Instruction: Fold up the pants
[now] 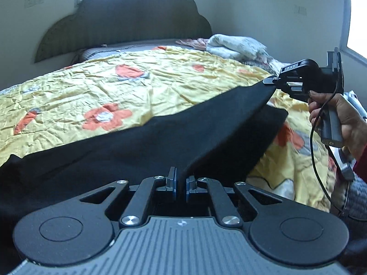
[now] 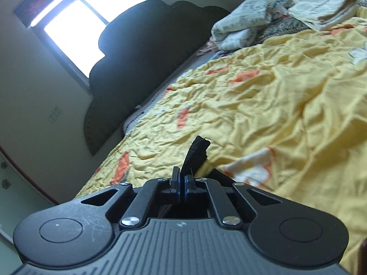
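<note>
Black pants (image 1: 137, 146) lie across the yellow flowered bedspread (image 1: 114, 87), with one edge lifted off the bed. My left gripper (image 1: 181, 178) is shut on the near end of that lifted edge. At the right, a person's hand holds my right gripper (image 1: 273, 80), shut on the far corner, so the cloth hangs taut between the two. In the right wrist view, my right gripper (image 2: 182, 180) pinches a black corner of the pants (image 2: 197, 153) that sticks up past its pads. The rest of the pants is hidden there.
A dark scalloped headboard (image 1: 128, 25) stands at the far end of the bed. Folded pale bedding (image 1: 236, 45) is piled at the far right of the bed, the same pale bedding (image 2: 245, 23) showing in the right wrist view. A window (image 2: 80, 23) is behind the headboard.
</note>
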`<move>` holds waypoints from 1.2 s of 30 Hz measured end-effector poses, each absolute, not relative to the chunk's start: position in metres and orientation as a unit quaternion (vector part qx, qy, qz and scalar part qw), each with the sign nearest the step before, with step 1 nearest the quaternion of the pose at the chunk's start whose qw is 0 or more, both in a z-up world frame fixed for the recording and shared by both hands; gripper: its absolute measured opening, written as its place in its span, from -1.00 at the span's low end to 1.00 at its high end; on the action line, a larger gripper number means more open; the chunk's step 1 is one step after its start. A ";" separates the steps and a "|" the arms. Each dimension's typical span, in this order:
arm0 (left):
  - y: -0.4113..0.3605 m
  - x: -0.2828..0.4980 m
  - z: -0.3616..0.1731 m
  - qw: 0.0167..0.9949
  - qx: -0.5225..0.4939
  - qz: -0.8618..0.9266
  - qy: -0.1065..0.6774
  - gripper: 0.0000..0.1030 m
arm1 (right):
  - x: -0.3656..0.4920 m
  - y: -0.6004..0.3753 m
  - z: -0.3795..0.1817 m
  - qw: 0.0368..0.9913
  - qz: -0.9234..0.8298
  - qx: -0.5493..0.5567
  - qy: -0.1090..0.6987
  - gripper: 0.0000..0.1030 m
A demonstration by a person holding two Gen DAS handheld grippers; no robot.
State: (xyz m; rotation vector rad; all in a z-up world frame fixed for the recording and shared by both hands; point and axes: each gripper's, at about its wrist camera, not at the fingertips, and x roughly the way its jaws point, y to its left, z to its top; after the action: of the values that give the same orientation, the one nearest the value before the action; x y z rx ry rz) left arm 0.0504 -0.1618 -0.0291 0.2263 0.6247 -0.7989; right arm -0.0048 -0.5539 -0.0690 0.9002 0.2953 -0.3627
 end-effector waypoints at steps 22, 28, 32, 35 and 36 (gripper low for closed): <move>-0.169 0.048 -0.044 0.853 0.147 -0.383 0.322 -0.86 | -0.037 -0.550 -0.101 0.853 -0.230 0.429 0.187 -0.93; -0.169 0.050 -0.045 0.850 0.149 -0.384 0.327 -0.86 | -0.037 -0.548 -0.103 0.855 -0.234 0.421 0.195 -0.93; -0.171 0.048 -0.045 0.849 0.156 -0.385 0.327 -0.86 | -0.036 -0.548 -0.103 0.853 -0.238 0.421 0.198 -0.93; -0.170 0.047 -0.044 0.848 0.154 -0.387 0.328 -0.85 | -0.037 -0.549 -0.104 0.850 -0.240 0.424 0.201 -0.93; -0.170 0.047 -0.044 0.848 0.155 -0.388 0.327 -0.85 | -0.038 -0.548 -0.104 0.850 -0.240 0.424 0.201 -0.93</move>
State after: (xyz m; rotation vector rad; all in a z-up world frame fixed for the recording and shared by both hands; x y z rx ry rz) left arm 0.0472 -0.1697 -0.0439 0.3261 0.6883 -0.8180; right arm -0.0380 -0.5482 -0.1037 0.8928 0.4244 -0.5048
